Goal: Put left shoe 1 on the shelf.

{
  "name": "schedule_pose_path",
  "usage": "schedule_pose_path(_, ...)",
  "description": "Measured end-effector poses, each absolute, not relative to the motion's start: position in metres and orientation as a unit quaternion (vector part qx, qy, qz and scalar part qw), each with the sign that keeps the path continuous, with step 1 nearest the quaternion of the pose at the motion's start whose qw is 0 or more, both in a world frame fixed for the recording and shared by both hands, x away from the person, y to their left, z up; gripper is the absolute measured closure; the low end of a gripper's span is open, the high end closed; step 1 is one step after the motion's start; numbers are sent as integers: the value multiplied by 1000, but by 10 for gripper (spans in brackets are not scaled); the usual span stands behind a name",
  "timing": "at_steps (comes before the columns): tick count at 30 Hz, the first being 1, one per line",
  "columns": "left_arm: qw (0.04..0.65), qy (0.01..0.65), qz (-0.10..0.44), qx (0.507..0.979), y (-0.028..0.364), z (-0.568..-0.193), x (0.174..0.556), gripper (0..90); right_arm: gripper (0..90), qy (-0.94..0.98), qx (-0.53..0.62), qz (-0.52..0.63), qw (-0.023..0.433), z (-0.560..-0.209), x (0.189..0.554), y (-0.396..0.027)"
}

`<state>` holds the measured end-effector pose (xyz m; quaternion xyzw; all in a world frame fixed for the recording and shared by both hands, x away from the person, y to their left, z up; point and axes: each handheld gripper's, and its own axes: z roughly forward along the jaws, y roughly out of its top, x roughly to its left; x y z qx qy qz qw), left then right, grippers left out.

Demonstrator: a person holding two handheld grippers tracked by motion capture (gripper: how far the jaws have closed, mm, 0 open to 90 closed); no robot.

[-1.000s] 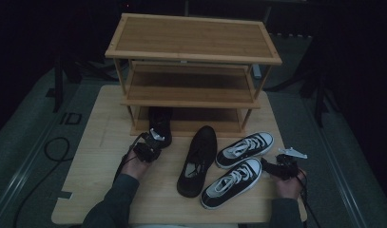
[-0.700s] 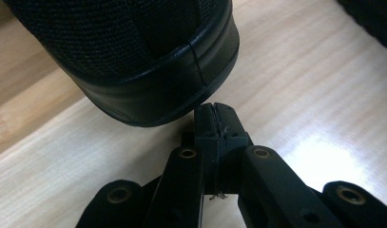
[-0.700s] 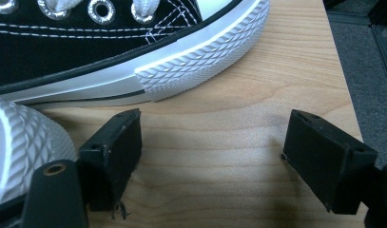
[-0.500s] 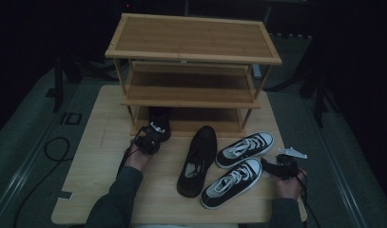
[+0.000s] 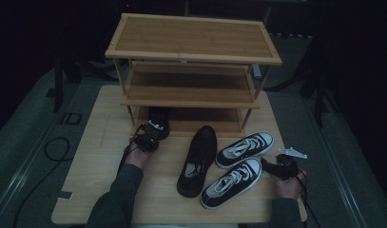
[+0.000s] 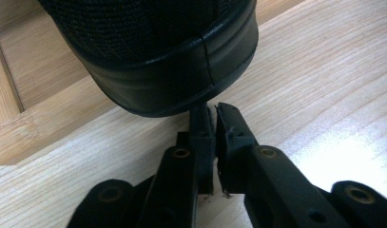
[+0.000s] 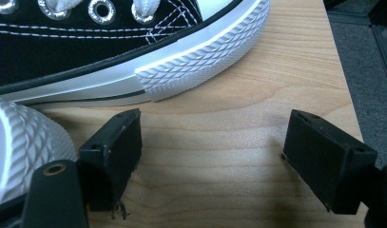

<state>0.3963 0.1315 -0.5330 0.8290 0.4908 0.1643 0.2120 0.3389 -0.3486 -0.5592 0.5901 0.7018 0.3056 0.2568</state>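
A black leather shoe (image 5: 159, 115) stands heel-out on the bottom shelf of the wooden rack (image 5: 191, 42). My left gripper (image 5: 154, 128) sits just behind its heel (image 6: 153, 57). Its jaws have just been opening: in the left gripper view the left gripper (image 6: 212, 111) shows a narrow gap with nothing in it, the tips nearly at the heel. The matching black shoe (image 5: 197, 161) lies mid-table. Two black-and-white sneakers (image 5: 244, 149) (image 5: 231, 183) lie to its right. My right gripper (image 5: 266, 164) rests open by the near sneaker's toe (image 7: 20, 142), and the right gripper (image 7: 210, 142) holds nothing.
The rack has three bamboo shelves and stands at the back of the light wooden table (image 5: 101, 142). The far sneaker (image 7: 134, 38) lies just ahead of the right jaws. The table's right edge is close to the right hand. Cables trail on the dark floor at the left.
The left hand has pushed forward toward the rack, and the black shoe now sits further in on the bottom shelf. The right hand has stayed put.
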Motion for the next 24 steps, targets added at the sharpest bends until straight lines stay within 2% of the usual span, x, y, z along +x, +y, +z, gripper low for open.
schedule_pose_path(6, 236, 478, 159, 831, 131, -525, 388, 717, 203, 702, 590, 306, 257, -559, 339, -349)
schedule_pose_path(11, 269, 470, 154, 826, 133, -514, 380, 652, 203, 702, 590, 306, 257, -559, 339, -349)
schedule_pose_path(24, 296, 454, 145, 828, 134, -502, 369, 607, 203, 702, 590, 306, 256, -559, 339, -348)
